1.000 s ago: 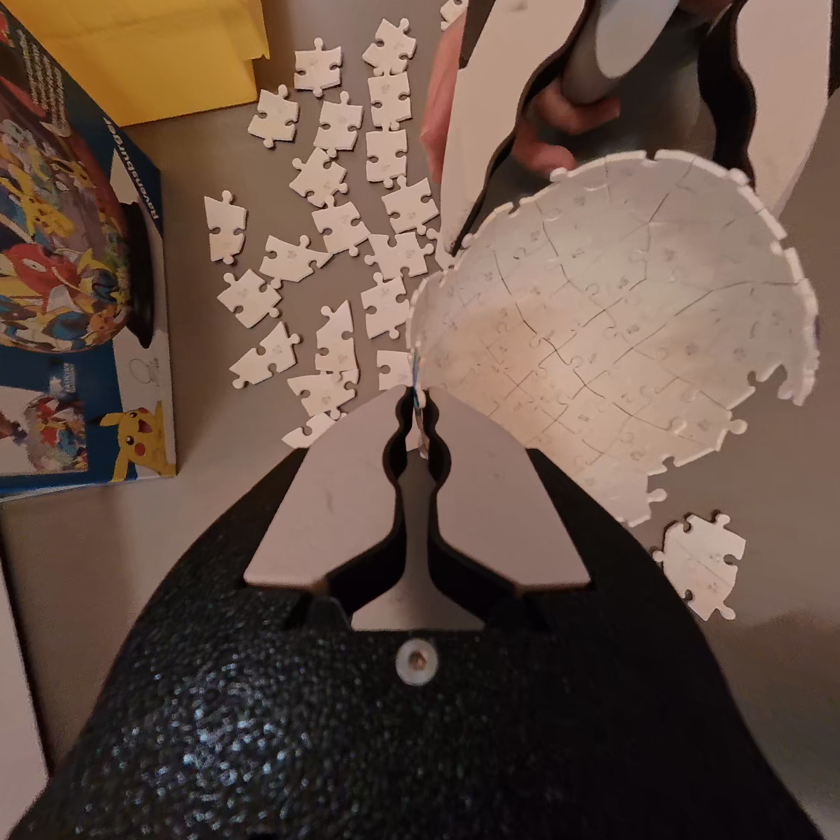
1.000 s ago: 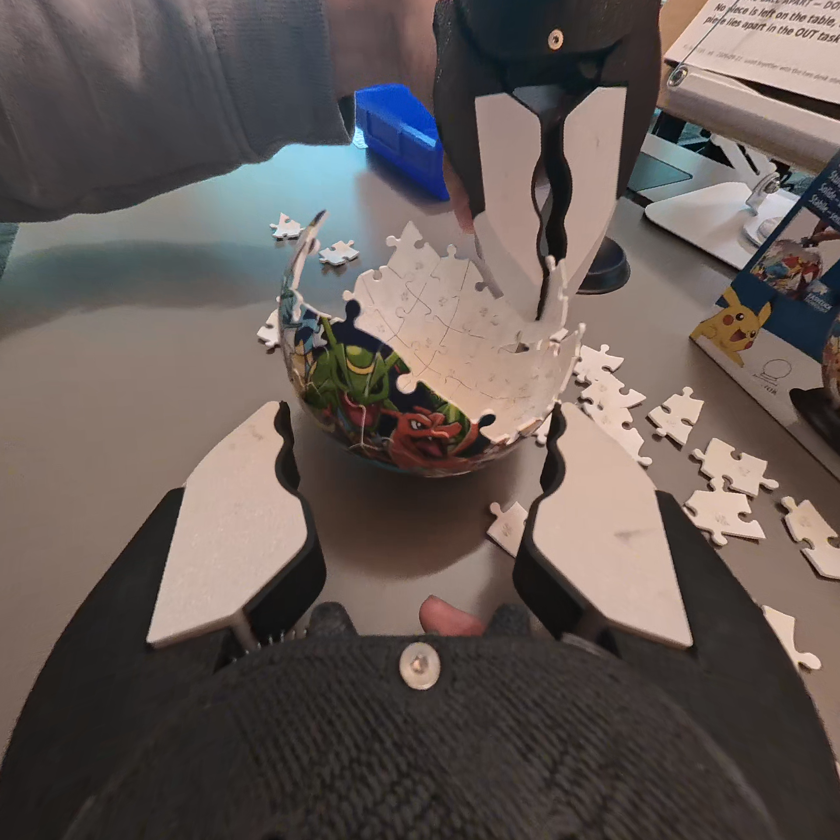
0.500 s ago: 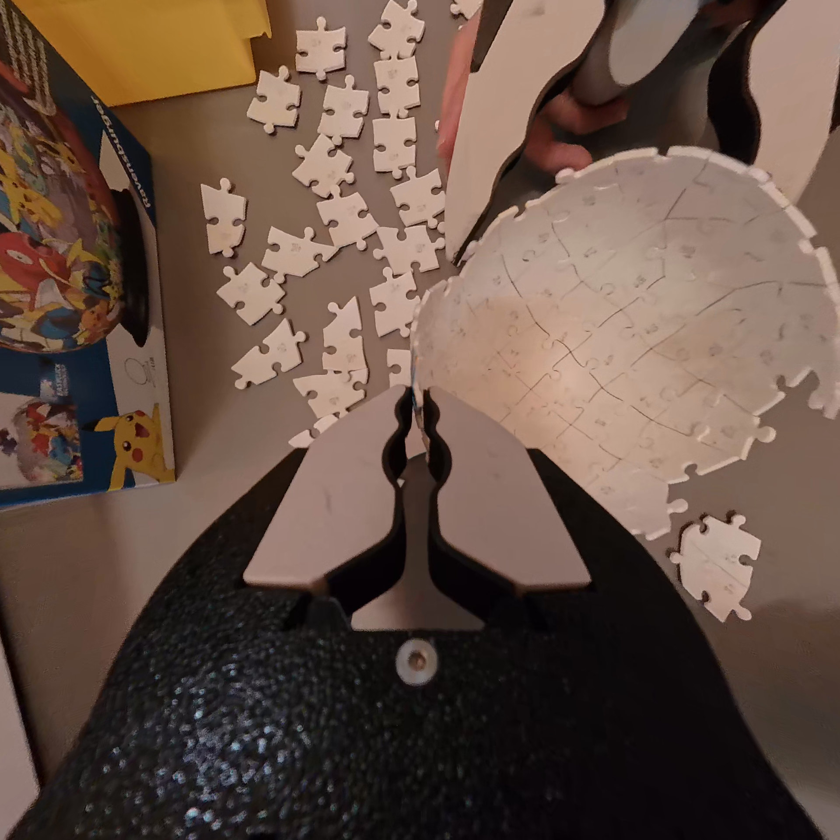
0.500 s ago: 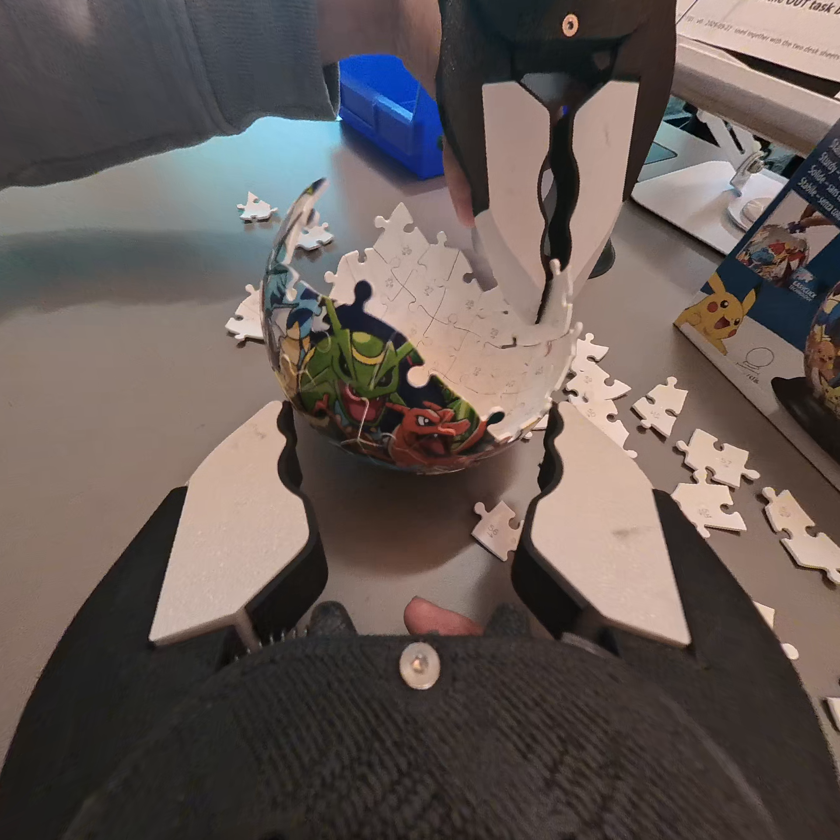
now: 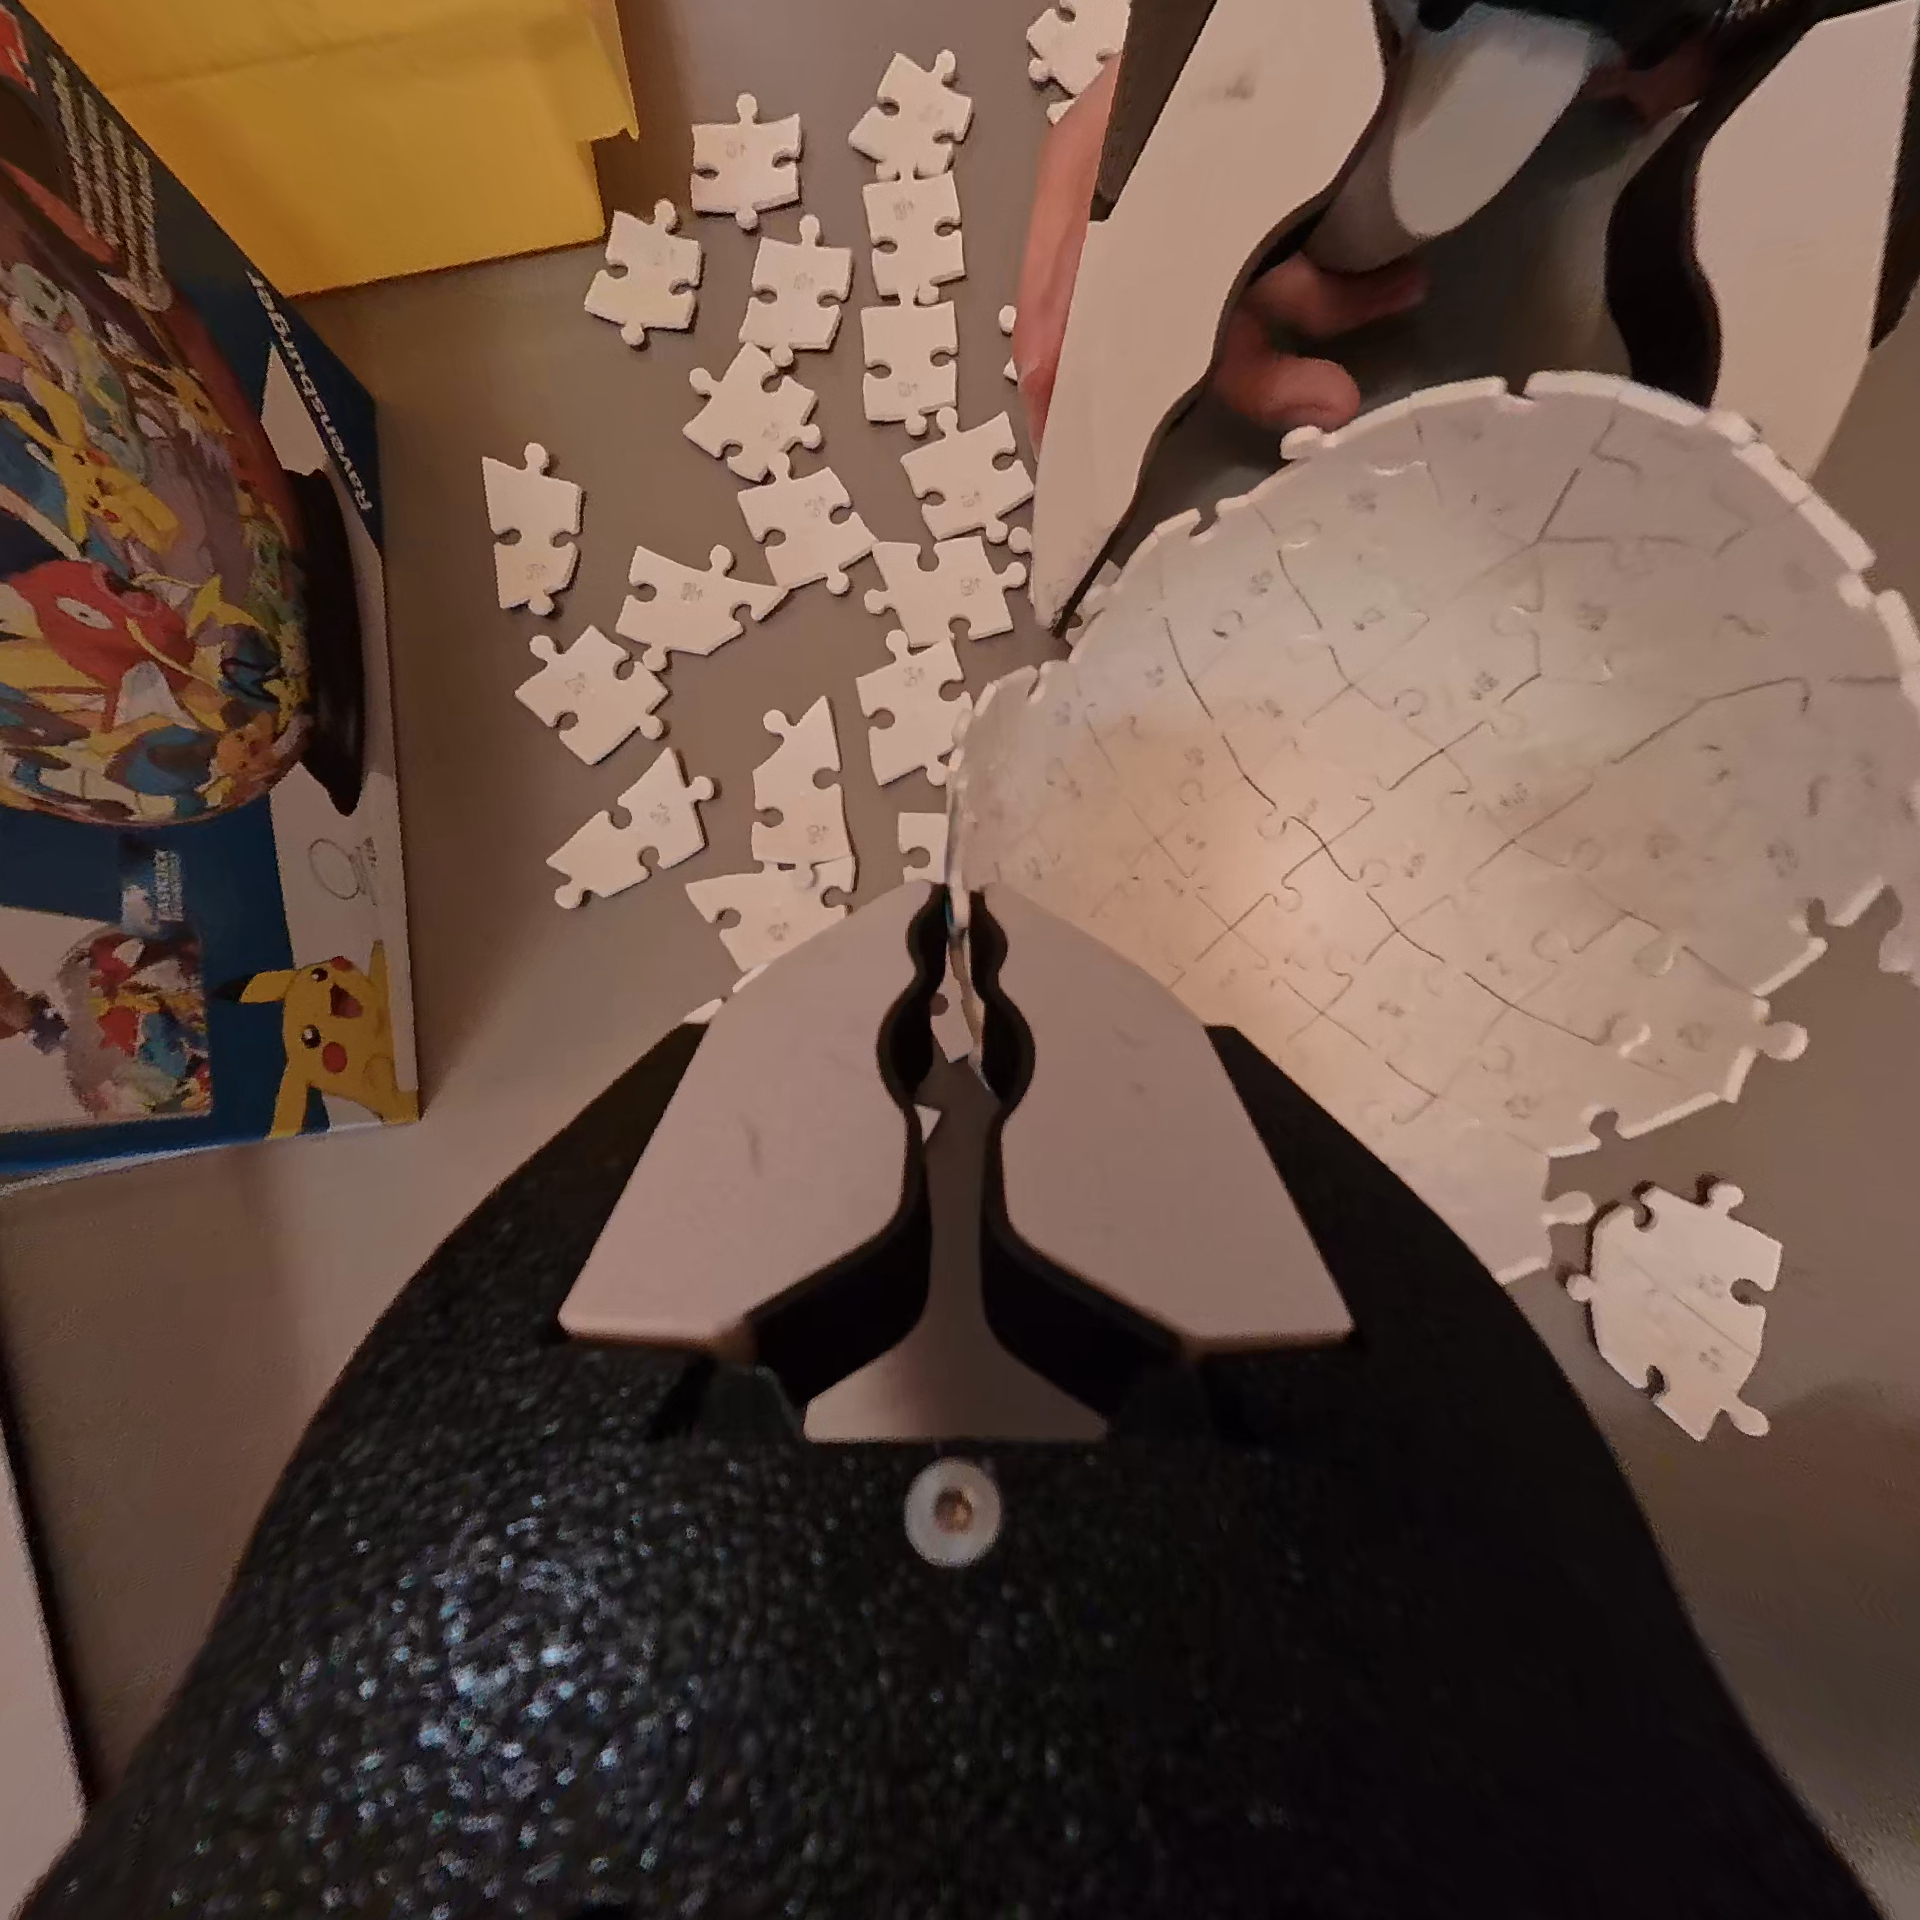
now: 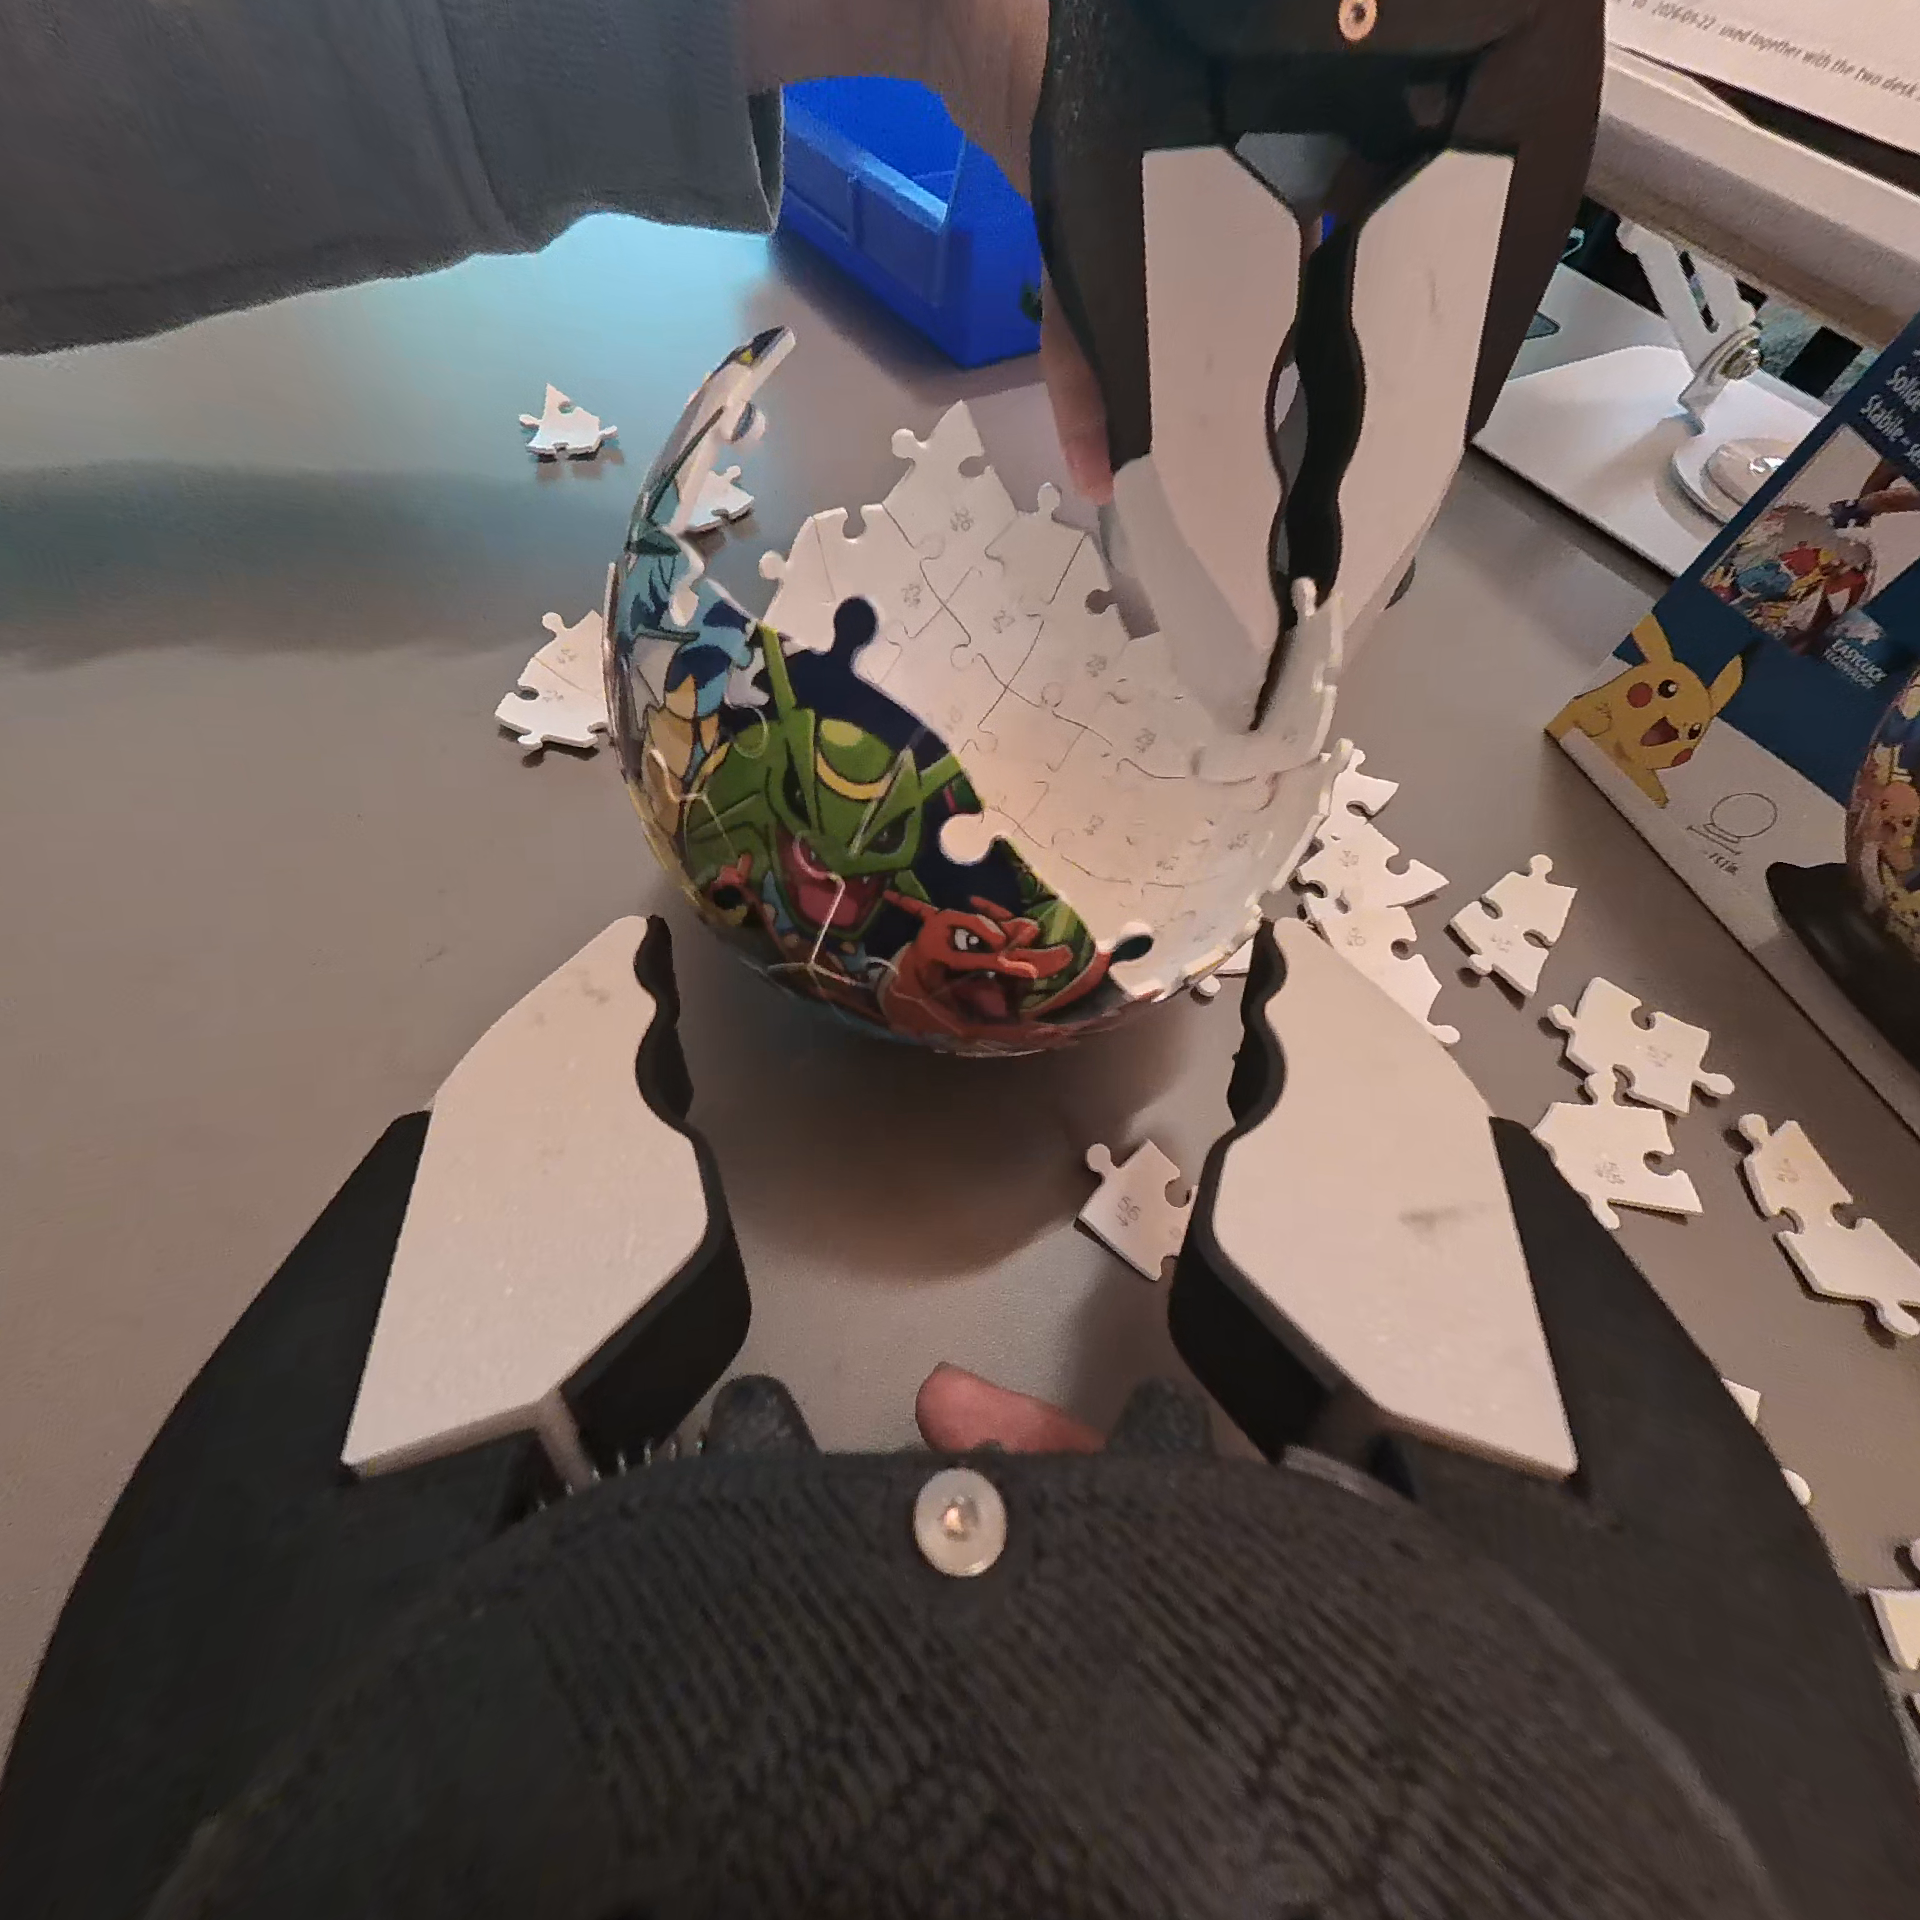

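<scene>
So my left gripper [image 5: 958,935] pinched the rim of the half-built puzzle ball [image 6: 883,831] while my right gripper [image 6: 961,997] sat spread wide just beside it on the table [image 6: 260,831].

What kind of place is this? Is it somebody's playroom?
Probably a work desk, not a playroom: a grey table with a half-built puzzle ball, loose puzzle pieces, a blue parts bin and a white stand.
</scene>
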`<action>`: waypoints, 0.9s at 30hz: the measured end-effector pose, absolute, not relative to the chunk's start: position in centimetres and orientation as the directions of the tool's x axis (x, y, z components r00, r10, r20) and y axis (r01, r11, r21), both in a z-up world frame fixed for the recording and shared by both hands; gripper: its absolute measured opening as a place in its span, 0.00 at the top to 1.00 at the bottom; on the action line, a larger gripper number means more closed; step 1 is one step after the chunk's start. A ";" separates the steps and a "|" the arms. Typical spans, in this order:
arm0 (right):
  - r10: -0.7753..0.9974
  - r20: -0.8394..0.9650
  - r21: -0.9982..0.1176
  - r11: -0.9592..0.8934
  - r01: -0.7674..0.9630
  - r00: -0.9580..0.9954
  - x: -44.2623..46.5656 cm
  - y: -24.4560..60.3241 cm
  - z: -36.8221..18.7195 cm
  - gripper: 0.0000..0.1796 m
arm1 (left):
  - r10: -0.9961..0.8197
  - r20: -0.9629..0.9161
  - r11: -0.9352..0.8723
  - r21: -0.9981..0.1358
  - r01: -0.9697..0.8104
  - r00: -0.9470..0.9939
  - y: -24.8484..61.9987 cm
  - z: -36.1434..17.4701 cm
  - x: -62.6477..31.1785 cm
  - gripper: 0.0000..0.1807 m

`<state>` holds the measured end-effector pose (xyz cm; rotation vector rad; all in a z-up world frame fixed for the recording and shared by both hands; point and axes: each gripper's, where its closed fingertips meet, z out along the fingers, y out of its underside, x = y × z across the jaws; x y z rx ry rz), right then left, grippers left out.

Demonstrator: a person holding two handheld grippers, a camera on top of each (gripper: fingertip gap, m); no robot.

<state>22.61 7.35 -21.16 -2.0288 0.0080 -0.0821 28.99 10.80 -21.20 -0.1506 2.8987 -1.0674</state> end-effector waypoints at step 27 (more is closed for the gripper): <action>-0.031 0.068 -0.890 -0.453 0.047 0.997 22.4 7.4 -21.3 0.41 | -0.132 0.062 0.804 -0.577 -0.144 -0.989 11.1 -22.0 28.6 0.91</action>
